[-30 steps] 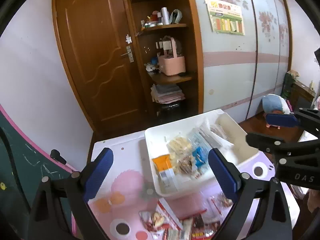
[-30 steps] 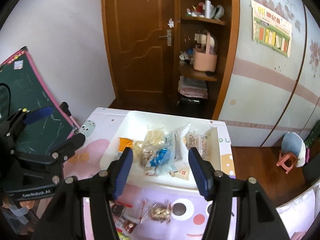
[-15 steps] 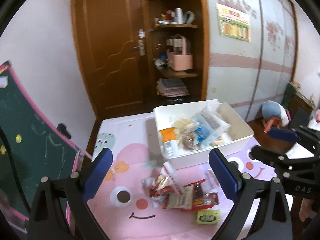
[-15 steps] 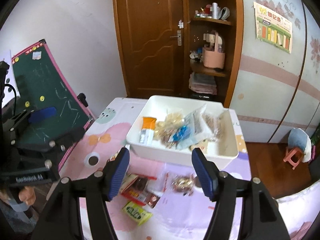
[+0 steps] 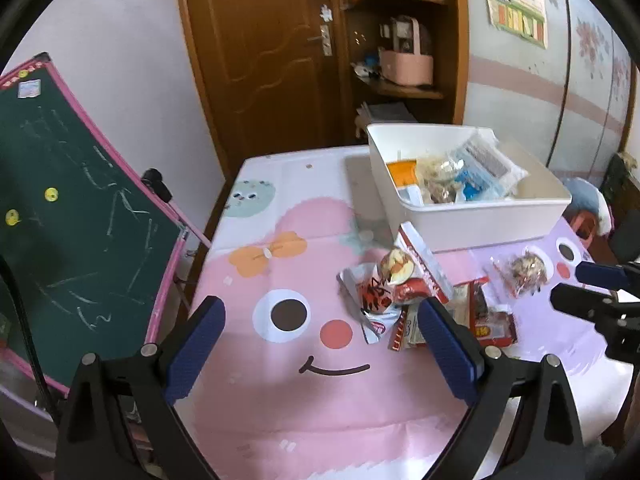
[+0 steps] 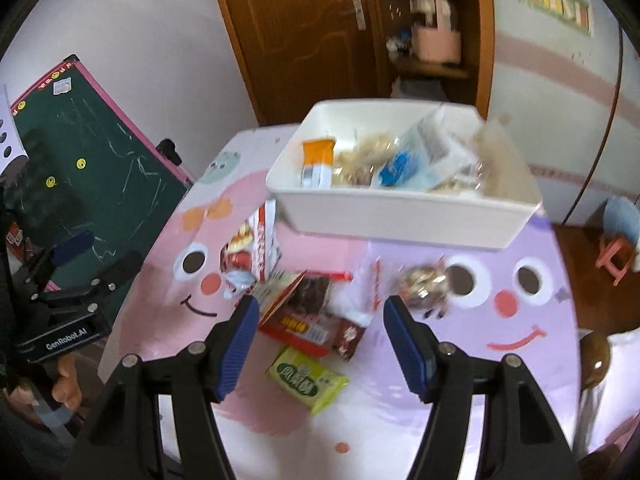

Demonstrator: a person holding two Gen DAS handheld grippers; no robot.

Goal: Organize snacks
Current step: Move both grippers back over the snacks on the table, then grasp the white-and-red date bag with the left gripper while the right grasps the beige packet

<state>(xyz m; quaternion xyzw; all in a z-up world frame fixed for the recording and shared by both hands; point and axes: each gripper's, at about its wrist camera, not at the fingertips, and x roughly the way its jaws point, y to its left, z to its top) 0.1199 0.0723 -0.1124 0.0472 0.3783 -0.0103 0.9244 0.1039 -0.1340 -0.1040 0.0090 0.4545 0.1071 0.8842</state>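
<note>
A white bin [image 5: 476,222] [image 6: 400,216] holding several snack packets stands at the table's far side. Loose snacks lie in front of it: a red and white packet pile [image 5: 404,284] [image 6: 296,304], a clear bag of brown snacks [image 5: 520,270] [image 6: 424,284] and a green packet [image 6: 306,376]. My left gripper [image 5: 320,344] is open and empty above the pink cloth, left of the pile. My right gripper [image 6: 320,344] is open and empty just above the pile and the green packet; it also shows at the right edge of the left wrist view [image 5: 600,292].
The table carries a pink and purple cartoon-face cloth [image 5: 304,368]. A green chalkboard easel [image 5: 72,216] stands at the table's left. A wooden door [image 5: 260,48] and shelf unit [image 5: 404,52] are behind. A small stool [image 6: 616,252] sits on the floor at right.
Both grippers have pulled back from the bin toward the near side of the table and dropped lower. The loose snacks now lie close in front of them. Both stay open.
</note>
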